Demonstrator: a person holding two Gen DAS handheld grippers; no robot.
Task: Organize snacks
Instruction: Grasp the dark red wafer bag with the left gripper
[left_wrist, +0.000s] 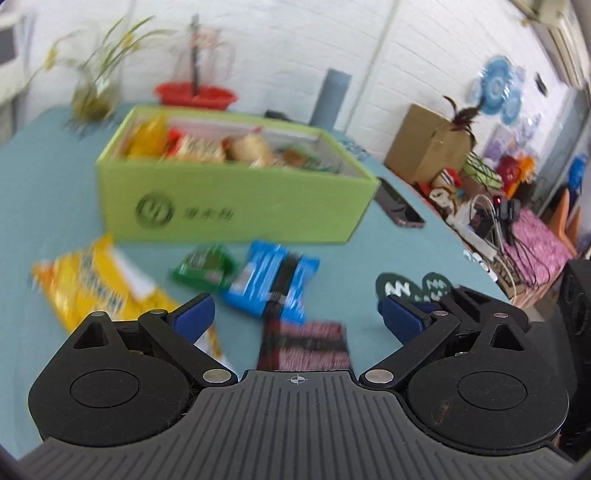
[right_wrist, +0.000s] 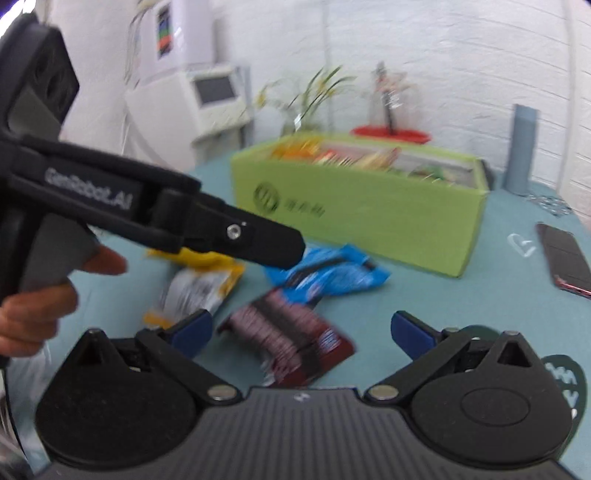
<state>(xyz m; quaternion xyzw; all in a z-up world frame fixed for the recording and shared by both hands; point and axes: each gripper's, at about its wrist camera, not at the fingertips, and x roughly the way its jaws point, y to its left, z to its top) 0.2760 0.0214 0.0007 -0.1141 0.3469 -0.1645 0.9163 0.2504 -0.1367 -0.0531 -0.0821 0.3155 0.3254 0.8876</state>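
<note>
Both my left gripper (left_wrist: 297, 317) and right gripper (right_wrist: 301, 334) stand spread wide, pinching nothing. Just ahead, between each pair of jaws, lies the dark red snack packet (left_wrist: 304, 345); the green box (left_wrist: 236, 199) sits beyond.

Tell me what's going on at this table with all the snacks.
A person is sorting snack packets into the green box with hand-held tongs. Both the left tongs and the right tongs are open and empty. Still loose on the teal table: a yellow packet, a green packet, a blue packet and a dark red packet.
</note>
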